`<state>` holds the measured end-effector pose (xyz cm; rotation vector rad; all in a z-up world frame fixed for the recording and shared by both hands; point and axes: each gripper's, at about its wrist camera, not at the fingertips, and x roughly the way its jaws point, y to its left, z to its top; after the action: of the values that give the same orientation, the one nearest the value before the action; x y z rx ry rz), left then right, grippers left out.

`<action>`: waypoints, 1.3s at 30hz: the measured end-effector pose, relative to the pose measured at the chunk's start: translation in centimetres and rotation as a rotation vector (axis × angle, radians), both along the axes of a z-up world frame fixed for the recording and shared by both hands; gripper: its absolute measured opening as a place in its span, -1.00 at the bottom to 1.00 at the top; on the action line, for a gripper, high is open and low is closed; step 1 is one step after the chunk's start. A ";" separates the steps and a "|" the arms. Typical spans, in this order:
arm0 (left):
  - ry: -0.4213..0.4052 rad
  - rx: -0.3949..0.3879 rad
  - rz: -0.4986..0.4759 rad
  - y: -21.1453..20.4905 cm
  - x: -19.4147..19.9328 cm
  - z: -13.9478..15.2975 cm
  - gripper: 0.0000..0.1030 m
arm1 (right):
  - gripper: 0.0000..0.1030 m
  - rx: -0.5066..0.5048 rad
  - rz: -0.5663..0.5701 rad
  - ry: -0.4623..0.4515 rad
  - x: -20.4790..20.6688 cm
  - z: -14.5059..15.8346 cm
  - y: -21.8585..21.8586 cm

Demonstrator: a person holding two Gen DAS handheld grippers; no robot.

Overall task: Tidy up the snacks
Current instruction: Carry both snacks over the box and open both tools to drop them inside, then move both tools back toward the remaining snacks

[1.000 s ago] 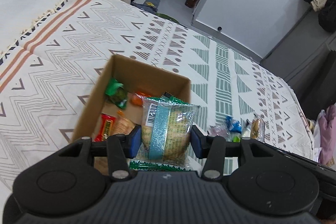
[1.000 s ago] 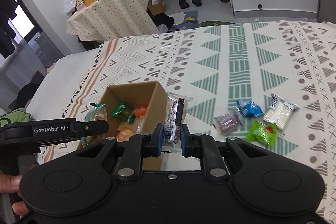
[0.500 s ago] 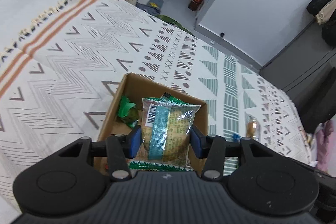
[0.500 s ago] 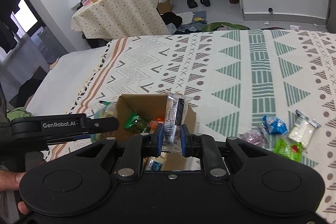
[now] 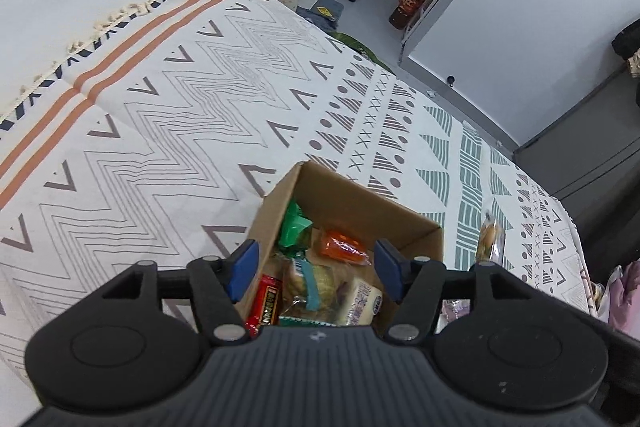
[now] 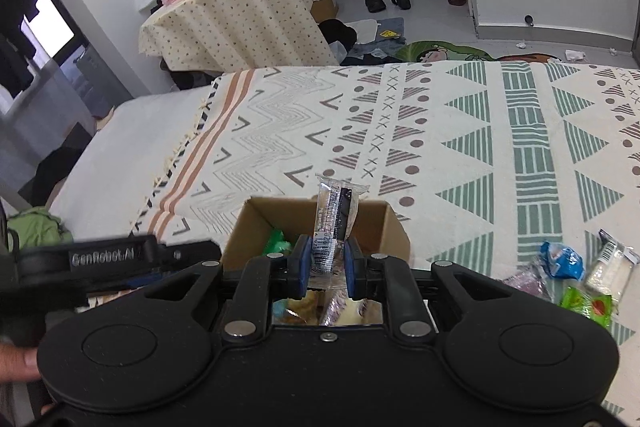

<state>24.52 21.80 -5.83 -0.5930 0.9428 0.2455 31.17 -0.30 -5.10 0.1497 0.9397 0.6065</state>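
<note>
An open cardboard box (image 5: 362,193) (image 6: 386,225) sits on the patterned bedspread and holds several snack packs. In the left wrist view my left gripper (image 5: 316,269) hovers open just above the box, nothing between its blue pads. The clear biscuit pack with a teal stripe (image 5: 314,281) lies in the box below it, beside a red bar (image 5: 266,303) and an orange pack (image 5: 340,247). My right gripper (image 6: 326,267) is shut on a clear wrapped dark snack bar (image 6: 338,213), held upright over the box.
Loose snacks lie on the bedspread right of the box: a blue pack (image 6: 562,261), a green pack (image 6: 586,305), a white pack (image 6: 610,265) and a purple pack (image 6: 528,283). A cloth-covered table (image 6: 236,23) with bottles stands beyond the bed. A hand (image 6: 18,361) shows at the lower left.
My left gripper opened and the teal-striped biscuit pack dropped into the box. The right gripper carried the dark bar further over the box.
</note>
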 end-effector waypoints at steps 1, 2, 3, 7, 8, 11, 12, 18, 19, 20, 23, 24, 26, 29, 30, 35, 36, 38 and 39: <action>0.001 -0.001 0.003 0.1 -0.1 0.0 0.25 | -0.48 0.001 -0.013 0.000 0.1 0.0 0.0; 0.003 -0.001 0.006 0.3 -0.2 0.0 0.27 | -0.33 -0.004 -0.026 0.001 0.2 0.0 -0.1; 0.005 -0.001 0.010 0.4 -0.3 0.1 0.29 | -0.28 -0.013 -0.035 0.003 0.2 0.0 -0.1; 0.001 0.010 0.012 0.5 -0.6 0.4 0.44 | -0.25 -0.006 -0.055 0.015 -0.1 0.0 -1.0; 0.001 0.012 0.011 0.5 -0.7 0.5 0.47 | -0.24 -0.005 -0.062 0.017 -0.2 -0.1 -1.3; 0.002 0.014 0.010 0.1 -0.8 0.6 0.51 | -0.16 -0.005 -0.077 0.022 -0.4 0.0 -2.2; 0.003 0.015 0.008 0.0 -0.9 0.7 0.52 | -0.13 -0.006 -0.082 0.022 -0.5 0.0 -2.5; 0.003 0.021 -0.001 -1.5 -1.3 1.1 0.63 | -0.03 -0.008 -0.122 0.025 -1.2 0.1 -5.2; 0.003 0.021 -0.004 -1.8 -1.4 1.1 0.63 | 0.00 -0.010 -0.127 0.025 -1.4 0.1 -5.7; 0.003 0.020 -0.006 -2.1 -1.4 1.2 0.63 | 0.05 -0.012 -0.132 0.022 -1.6 0.1 -6.3; -0.001 0.020 -0.021 -3.4 -1.4 1.4 0.64 | 0.11 -0.016 -0.147 0.015 -2.0 0.2 -7.9; -0.003 0.021 -0.027 -3.9 -1.4 1.4 0.64 | 0.12 -0.016 -0.152 0.015 -2.2 0.2 -8.5; -0.005 0.023 -0.042 -4.9 -1.2 1.6 0.66 | 0.13 -0.014 -0.163 0.016 -2.4 0.1 -9.7; -0.010 0.034 -0.057 -6.5 -1.1 1.8 0.73 | 0.21 -0.013 -0.183 0.015 -2.6 0.1 -11.4; -0.012 0.039 -0.063 -7.0 -1.0 1.9 0.74 | 0.23 -0.013 -0.190 0.014 -2.7 0.1 -11.9; -0.015 0.050 -0.107 -9.9 -0.5 2.2 0.77 | 0.55 -0.007 -0.230 0.007 -3.2 -0.2 -14.6; -0.016 0.053 -0.115 -10.4 -0.4 2.2 0.77 | 0.58 -0.005 -0.239 0.006 -3.3 -0.3 -15.2; -0.014 0.054 -0.126 -11.5 -0.2 2.2 0.77 | 0.62 0.002 -0.254 0.007 -3.4 -0.5 -16.2; -0.016 0.052 -0.134 -12.0 -0.1 2.2 0.77 | 0.62 0.009 -0.262 0.011 -3.4 -0.7 -16.7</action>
<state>24.45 9.76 -3.59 -0.4812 0.9539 0.1449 27.78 -17.04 -5.77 0.2793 0.9103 0.3683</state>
